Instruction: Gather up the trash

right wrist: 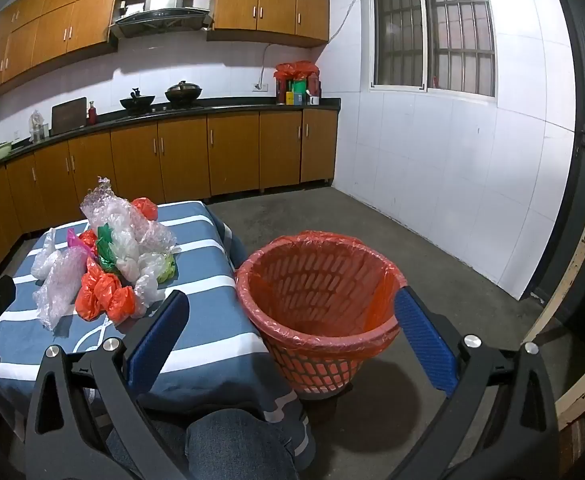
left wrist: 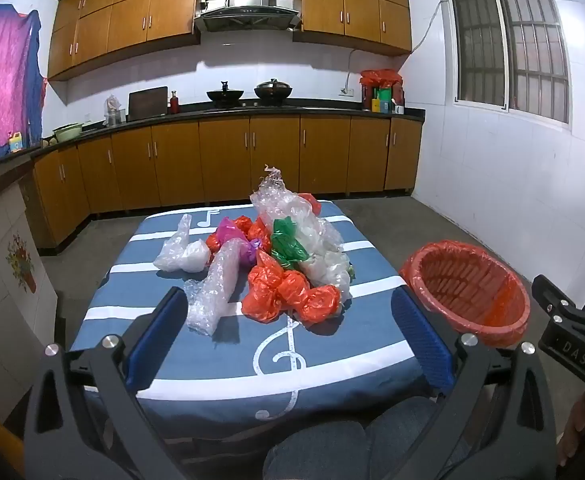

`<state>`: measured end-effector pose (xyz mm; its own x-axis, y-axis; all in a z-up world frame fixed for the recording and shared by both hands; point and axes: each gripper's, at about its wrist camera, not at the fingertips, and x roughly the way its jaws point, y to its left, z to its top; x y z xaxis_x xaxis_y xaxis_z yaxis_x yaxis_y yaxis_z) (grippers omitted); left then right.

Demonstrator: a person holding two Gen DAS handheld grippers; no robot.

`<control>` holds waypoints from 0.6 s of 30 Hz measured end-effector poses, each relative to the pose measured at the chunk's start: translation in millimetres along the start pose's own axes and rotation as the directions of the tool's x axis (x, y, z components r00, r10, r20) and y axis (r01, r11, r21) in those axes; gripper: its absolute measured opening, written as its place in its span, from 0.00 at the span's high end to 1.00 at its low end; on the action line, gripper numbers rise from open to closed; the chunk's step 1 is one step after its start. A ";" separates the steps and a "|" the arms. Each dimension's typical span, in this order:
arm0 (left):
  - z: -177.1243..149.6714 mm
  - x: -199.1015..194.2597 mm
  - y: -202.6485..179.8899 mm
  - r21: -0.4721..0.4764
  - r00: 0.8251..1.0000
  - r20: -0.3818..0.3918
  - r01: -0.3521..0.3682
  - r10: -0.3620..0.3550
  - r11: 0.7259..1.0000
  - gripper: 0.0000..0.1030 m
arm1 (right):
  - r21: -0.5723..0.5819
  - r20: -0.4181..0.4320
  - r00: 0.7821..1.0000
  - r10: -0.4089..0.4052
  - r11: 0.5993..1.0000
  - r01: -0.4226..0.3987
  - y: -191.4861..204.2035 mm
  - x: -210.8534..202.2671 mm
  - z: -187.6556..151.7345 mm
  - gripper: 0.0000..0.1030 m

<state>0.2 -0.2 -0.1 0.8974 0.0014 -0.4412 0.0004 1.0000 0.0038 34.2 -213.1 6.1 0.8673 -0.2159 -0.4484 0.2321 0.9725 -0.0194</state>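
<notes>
Trash (left wrist: 276, 264) lies heaped near the middle of the surface (left wrist: 196, 364), which wears a blue cloth with white stripes and music notes. The heap is all crumpled plastic: knotted orange bags (left wrist: 288, 292) at the near edge, a twisted roll of clear bubble wrap (left wrist: 212, 288) to their left, a translucent white bag (left wrist: 184, 254) further left, a green bag (left wrist: 288, 246) and a pink one (left wrist: 228, 232) in the middle, and a taller mound of clear wrap (left wrist: 288, 208) behind. Beside the surface, on the floor to its right, stands an orange lattice bin (right wrist: 320, 300) lined with an orange bag, with nothing visible inside. The left gripper (left wrist: 288, 336) hangs short of the heap with its blue fingers (left wrist: 160, 332) wide apart and nothing between them. The right gripper (right wrist: 292, 332) faces the bin, fingers (right wrist: 424, 340) likewise spread wide and holding nothing.
</notes>
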 end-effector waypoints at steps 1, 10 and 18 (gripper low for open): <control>0.0 0.0 0.0 -0.001 1.000 0.000 0.000 0.000 1.000 0.04 | 0.000 0.001 1.000 0.000 1.000 0.000 0.0 0.0 -0.1 0.02; -0.1 -0.1 0.2 -0.002 1.000 0.002 0.002 -0.002 1.000 0.04 | -0.001 0.004 1.000 -0.001 1.000 0.001 0.0 -0.3 -0.4 0.02; 0.0 0.0 0.1 -0.002 1.000 0.001 0.000 0.000 1.000 0.04 | -0.001 0.006 1.000 -0.001 1.000 0.001 -0.2 -0.5 -0.7 0.02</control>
<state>0.2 -0.1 -0.1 0.8979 0.0012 -0.4401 -0.0006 1.0000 0.0016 33.5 -213.2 5.7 0.8696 -0.2174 -0.4434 0.2323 0.9724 -0.0211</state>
